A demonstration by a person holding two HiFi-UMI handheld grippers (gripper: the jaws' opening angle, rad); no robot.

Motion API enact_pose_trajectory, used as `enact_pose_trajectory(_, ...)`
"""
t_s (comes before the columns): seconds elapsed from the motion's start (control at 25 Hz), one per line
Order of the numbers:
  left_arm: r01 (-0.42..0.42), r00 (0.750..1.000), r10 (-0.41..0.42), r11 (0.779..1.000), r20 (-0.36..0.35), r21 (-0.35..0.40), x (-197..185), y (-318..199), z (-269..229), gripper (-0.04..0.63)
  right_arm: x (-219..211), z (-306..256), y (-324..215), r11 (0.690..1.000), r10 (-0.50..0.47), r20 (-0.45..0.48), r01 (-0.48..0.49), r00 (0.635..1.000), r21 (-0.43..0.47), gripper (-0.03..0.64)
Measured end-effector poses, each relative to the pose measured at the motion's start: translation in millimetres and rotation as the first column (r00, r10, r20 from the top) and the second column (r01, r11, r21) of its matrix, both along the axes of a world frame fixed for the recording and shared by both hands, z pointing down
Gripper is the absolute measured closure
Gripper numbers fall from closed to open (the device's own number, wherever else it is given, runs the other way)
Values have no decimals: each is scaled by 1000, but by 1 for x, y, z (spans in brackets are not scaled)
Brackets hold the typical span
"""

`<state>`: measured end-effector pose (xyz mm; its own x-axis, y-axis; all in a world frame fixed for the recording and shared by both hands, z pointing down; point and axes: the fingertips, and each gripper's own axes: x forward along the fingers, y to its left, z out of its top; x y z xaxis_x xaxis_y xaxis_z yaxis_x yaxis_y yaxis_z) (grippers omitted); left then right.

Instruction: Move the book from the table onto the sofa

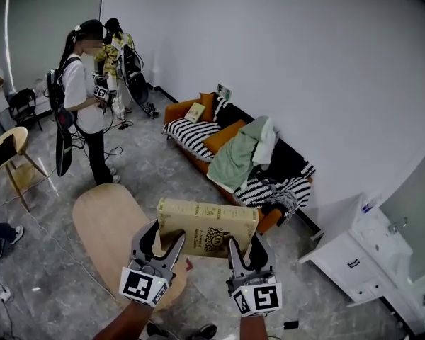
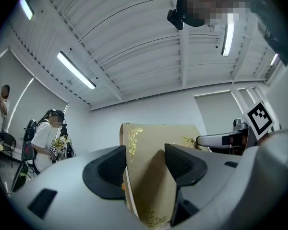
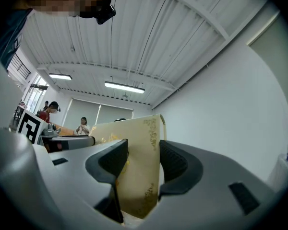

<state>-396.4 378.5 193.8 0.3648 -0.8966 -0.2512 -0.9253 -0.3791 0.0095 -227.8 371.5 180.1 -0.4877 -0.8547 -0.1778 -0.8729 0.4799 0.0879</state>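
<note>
A tan hardback book [image 1: 207, 227] with gold ornaments is held up in the air, spine upward, between both grippers. My left gripper [image 1: 164, 250] is shut on the book's left end, and the book [image 2: 153, 176] fills the gap between its jaws. My right gripper [image 1: 242, 255] is shut on the right end, where the book [image 3: 137, 171] stands between its black pads. The sofa [image 1: 186, 135], orange with striped covers, stands against the white wall beyond the book. The round wooden table [image 1: 110, 225] lies below and to the left of the grippers.
A green blanket [image 1: 235, 160] and cushions lie heaped on the sofa's middle and right. A person [image 1: 85, 98] with a backpack stands left of the sofa, with others behind. A wooden chair [image 1: 7, 151] is at far left and a white cabinet [image 1: 354, 253] at right. Cables run across the floor.
</note>
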Motion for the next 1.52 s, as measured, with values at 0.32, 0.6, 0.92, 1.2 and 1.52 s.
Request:
enact_pose_trajectory(0.32,-64,997,64,998,32,5,115,-25,-7,357,115,-1,-12,998,62,17,-62,998,6,400)
enact_pose_trajectory(0.6,-119,992,119,993,43,21,207,-44,-15,357,207,-7,-21,992,120,28,-121,992,23,402)
enact_pose_trajectory(0.92,-198,979,197,980,44,31,289,-57,-17,356,287,-8,-21,979,201,33,-202,979,32,402)
enact_pose_trajectory(1.2,-247,968,245,969,53,19,328,-80,-11,356,324,1,-35,968,250,35,-251,968,21,402)
enact_pose_trajectory(1.52,-304,952,303,953,47,7,366,-136,2,356,359,12,-81,951,309,28,-309,951,-1,402)
